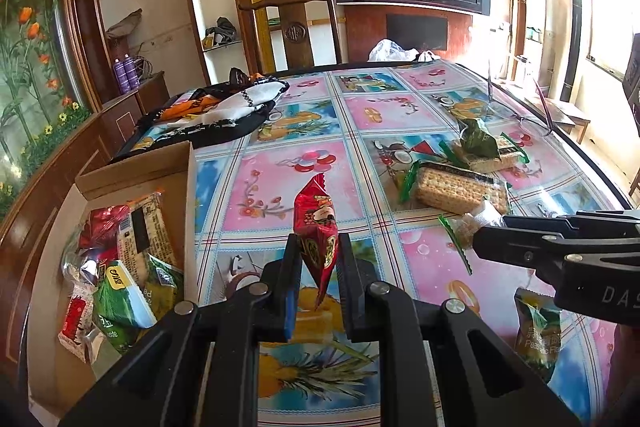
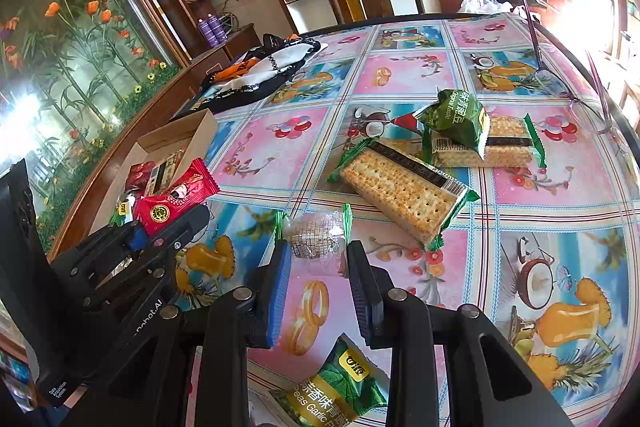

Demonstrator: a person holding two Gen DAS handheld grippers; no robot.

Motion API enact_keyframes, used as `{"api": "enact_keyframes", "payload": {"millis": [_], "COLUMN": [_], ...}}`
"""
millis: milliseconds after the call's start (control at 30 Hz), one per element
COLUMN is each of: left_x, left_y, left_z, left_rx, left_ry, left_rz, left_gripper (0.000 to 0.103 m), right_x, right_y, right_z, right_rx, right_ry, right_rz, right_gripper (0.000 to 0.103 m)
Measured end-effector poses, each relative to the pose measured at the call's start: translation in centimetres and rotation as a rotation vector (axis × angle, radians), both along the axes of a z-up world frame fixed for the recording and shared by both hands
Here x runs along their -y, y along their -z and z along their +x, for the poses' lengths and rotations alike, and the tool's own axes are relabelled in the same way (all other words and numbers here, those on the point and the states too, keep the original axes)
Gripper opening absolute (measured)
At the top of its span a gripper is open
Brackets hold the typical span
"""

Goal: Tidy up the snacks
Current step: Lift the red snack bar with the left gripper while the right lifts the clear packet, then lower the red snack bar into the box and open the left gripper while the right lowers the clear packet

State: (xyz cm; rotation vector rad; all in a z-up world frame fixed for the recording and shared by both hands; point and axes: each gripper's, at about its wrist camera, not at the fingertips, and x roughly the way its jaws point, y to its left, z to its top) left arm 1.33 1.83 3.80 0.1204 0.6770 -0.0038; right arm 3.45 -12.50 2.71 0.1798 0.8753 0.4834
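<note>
My left gripper (image 1: 318,247) is shut on a red snack packet (image 1: 316,227) and holds it above the table, just right of the cardboard box (image 1: 176,163) that holds several snacks. The red packet also shows in the right wrist view (image 2: 172,199). My right gripper (image 2: 318,251) is open, its jaws either side of a small clear packet with green ends (image 2: 314,231) that lies on the table. It shows from the side in the left wrist view (image 1: 480,241). Two cracker packs (image 2: 404,191) (image 2: 500,143) and a green pea bag (image 2: 456,119) lie beyond.
A green garlic-pea bag (image 2: 336,391) lies near the front edge. Eyeglasses (image 2: 576,87) sit at the far right of the patterned table (image 2: 560,187). A black, white and orange cloth (image 2: 260,75) lies at the back left. A wooden chair (image 1: 296,27) stands behind the table.
</note>
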Motion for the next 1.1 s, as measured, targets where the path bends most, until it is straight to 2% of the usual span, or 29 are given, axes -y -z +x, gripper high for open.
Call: {"api": "enact_keyframes", "payload": {"millis": [433, 567, 767, 900, 1000, 1100], "left_x": [-0.7, -1.2, -3.5, -5.3, -7.4, -10.4], "left_y": [-1.0, -1.5, -2.6, -3.2, -3.7, -3.7], "left_z": [-0.4, -0.6, -0.9, -1.2, -1.7, -1.9], "left_rx": [0.036, 0.057, 0.086, 0.105, 0.139, 0.136], "left_ry": [-0.021, -0.03, -0.069, -0.098, -0.142, -0.209], "left_rz": [-0.024, -0.049, -0.105, -0.146, -0.156, -0.177], "left_gripper": [0.016, 0.016, 0.016, 0.016, 0.016, 0.016], "right_x": [-0.1, -0.6, -2.3, -4.1, -5.9, -8.2], "right_y": [-0.1, -0.4, -1.1, -1.2, -1.4, -1.5], "right_z": [0.1, -0.4, -1.3, -1.7, -2.3, -3.1], "right_rx": [0.009, 0.041, 0.134, 0.148, 0.168, 0.189], "right_ry": [-0.003, -0.008, -0.005, -0.026, -0.054, -0.1], "right_rz": [0.006, 0.0, -0.053, -0.021, -0.007, -0.002], "right_gripper": [0.031, 0.031, 0.031, 0.031, 0.031, 0.032]}}
